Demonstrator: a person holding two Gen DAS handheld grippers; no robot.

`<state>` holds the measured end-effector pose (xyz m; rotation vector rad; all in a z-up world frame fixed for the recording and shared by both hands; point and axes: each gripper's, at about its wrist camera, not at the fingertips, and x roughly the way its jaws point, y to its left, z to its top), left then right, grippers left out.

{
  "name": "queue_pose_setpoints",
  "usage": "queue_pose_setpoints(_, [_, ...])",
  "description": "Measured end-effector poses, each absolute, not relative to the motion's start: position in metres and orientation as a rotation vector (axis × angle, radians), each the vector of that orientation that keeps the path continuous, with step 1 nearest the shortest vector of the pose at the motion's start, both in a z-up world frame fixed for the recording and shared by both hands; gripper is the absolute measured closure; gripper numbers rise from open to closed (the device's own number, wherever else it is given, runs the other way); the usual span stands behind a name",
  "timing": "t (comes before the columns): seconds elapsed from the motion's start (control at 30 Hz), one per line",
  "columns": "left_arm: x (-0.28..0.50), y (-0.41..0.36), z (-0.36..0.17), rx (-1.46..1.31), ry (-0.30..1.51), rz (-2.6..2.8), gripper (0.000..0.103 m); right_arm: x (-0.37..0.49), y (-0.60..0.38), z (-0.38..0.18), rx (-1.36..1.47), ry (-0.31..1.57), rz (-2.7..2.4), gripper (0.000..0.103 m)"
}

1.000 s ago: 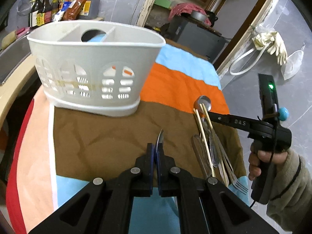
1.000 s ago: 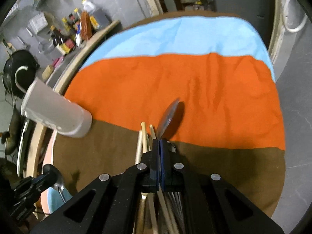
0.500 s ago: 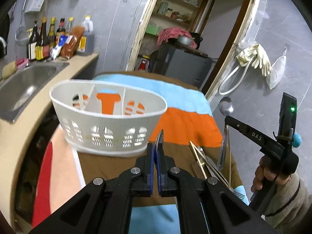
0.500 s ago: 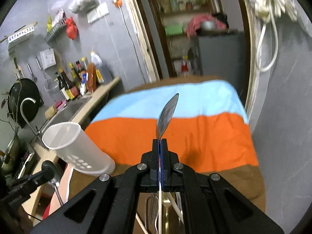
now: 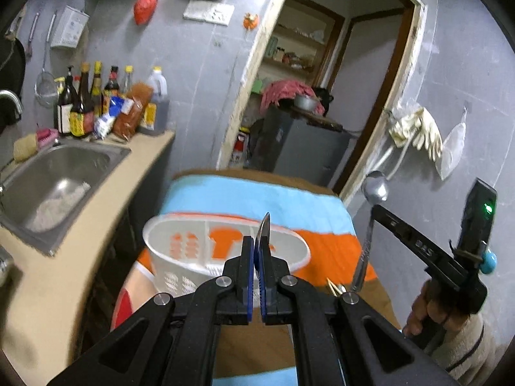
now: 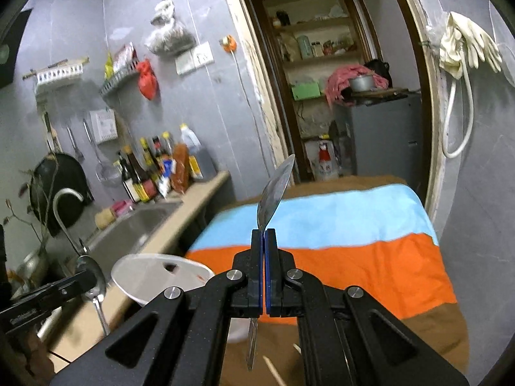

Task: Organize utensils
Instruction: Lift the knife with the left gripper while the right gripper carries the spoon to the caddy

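- While both grippers hang above the table, each one is clamped on its own shiny metal spoon.
- Left gripper [image 5: 256, 251]: jaws closed tight on a spoon [image 5: 264, 225] seen edge-on, bowl tip poking up past the blue pads. From the right wrist view the same gripper [image 6: 87, 278] shows the spoon [image 6: 91, 278] gripped at the neck, handle hanging down.
- Right gripper [image 6: 264, 241]: jaws pinched fully on a second spoon [image 6: 275, 189], bowl up and tilted right, handle sticking down below the fingers. In the left wrist view that gripper [image 5: 375, 207] holds it [image 5: 375, 188] bowl-up, well above the cloth.
- White perforated plastic utensil caddy with dividers [image 5: 167, 244] sits on the striped blue, orange and brown tablecloth [image 5: 244, 196], at the edge nearest the beige counter with the steel sink [image 5: 61, 177]. It lies directly beyond the left gripper's tips.
- Wooden chopstick tips [image 5: 333, 288] lie on the brown stripe, right of the caddy.
- Person's hand [image 5: 428, 308] in a beige sleeve grips the right tool.
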<state>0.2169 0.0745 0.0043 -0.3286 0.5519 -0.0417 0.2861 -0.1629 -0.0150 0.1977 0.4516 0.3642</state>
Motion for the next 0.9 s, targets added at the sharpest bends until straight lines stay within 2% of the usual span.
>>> queue_pose_setpoints(0.33, [0.245, 0.128, 0.034, -0.266, 0.432, 0.044, 0.100, 0.285, -0.107, 0.010, 0.320, 0.268, 0.400, 0.102])
queue_pose_setpoints(0.9, [0.286, 0.127, -0.027, -0.127, 0.375, 0.148, 0.100, 0.296, -0.045, -0.062, 0.113, 0.268, 0.393, 0.102])
